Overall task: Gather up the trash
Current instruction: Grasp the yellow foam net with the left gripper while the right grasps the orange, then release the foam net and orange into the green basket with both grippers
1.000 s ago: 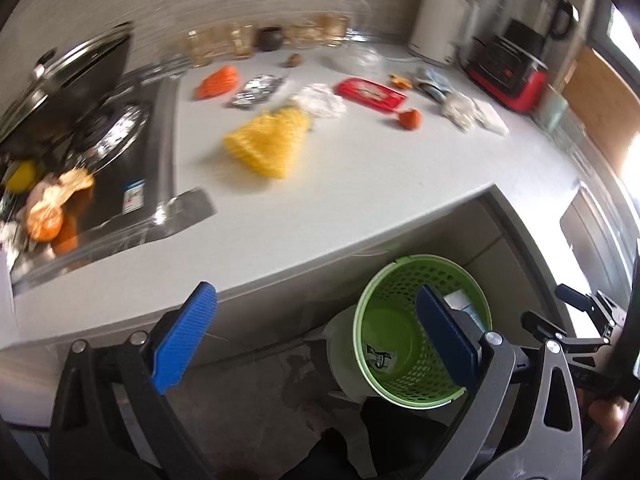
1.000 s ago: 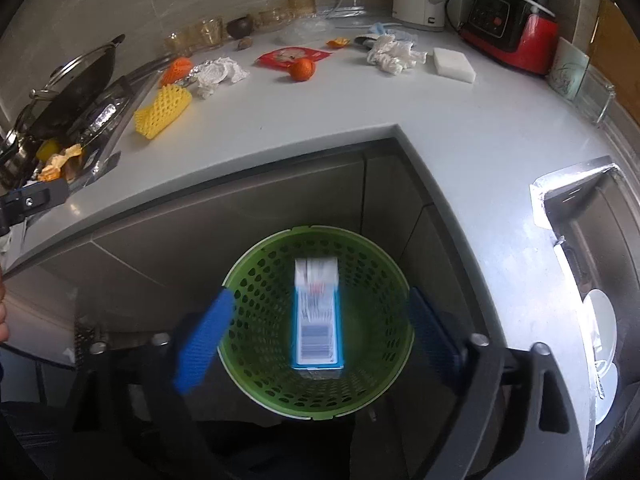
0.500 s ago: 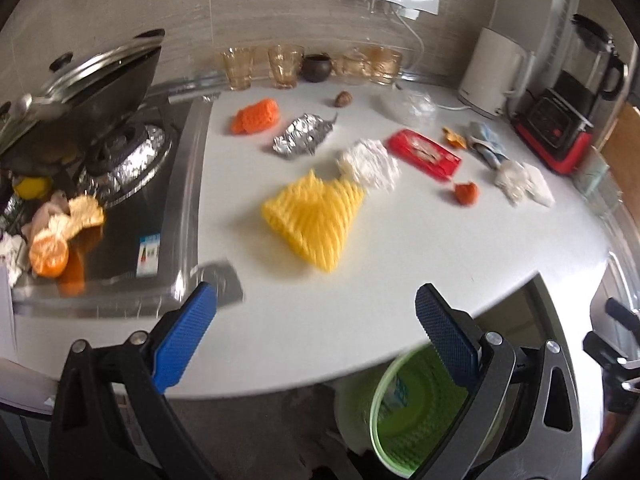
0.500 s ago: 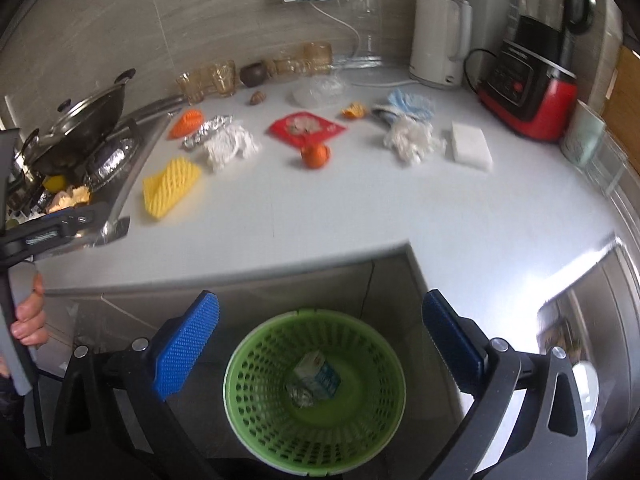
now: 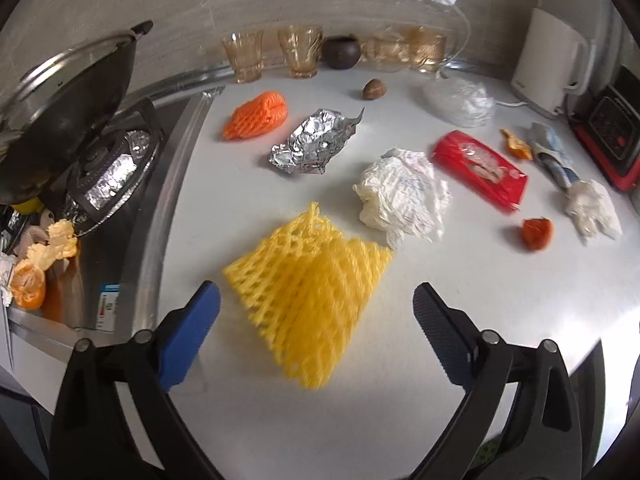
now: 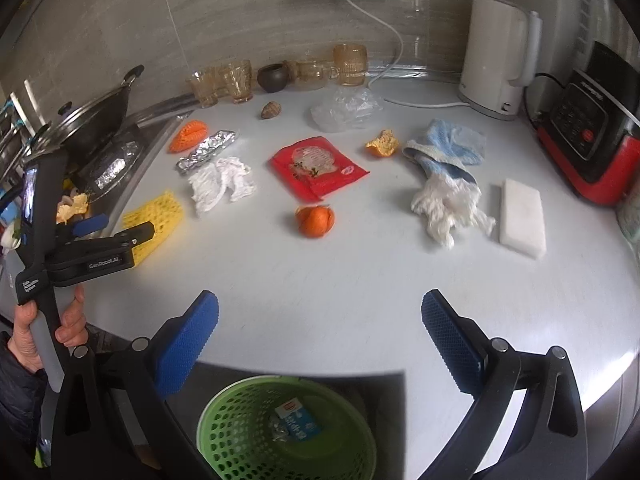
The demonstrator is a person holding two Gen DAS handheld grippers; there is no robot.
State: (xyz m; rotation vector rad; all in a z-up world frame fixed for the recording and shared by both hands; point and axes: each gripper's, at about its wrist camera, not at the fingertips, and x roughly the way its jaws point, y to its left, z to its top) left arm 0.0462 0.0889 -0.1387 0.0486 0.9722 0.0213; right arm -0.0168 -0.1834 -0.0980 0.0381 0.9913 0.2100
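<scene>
My left gripper (image 5: 316,332) is open and empty, its jaws straddling the near end of a yellow foam net (image 5: 308,292) on the white counter. Beyond it lie crumpled white paper (image 5: 404,196), foil (image 5: 316,142), an orange foam net (image 5: 258,114), a red wrapper (image 5: 480,168) and orange peel (image 5: 538,232). My right gripper (image 6: 320,340) is open and empty above the counter's front edge. Below it stands the green basket (image 6: 240,432) holding a small carton (image 6: 296,422). The left gripper also shows in the right wrist view (image 6: 120,228) over the yellow net (image 6: 160,216).
A stove with a lidded wok (image 5: 60,120) and peel scraps (image 5: 40,264) is at the left. Glasses (image 5: 272,54), a white kettle (image 6: 500,52), a red appliance (image 6: 592,136), a blue cloth (image 6: 448,148), white tissue (image 6: 448,204), a sponge (image 6: 522,216) and a clear bag (image 6: 346,110) are on the counter.
Both grippers rose from the basket up to counter level. The left one moved forward over the yellow net. The carton dropped from the right gripper now lies in the basket.
</scene>
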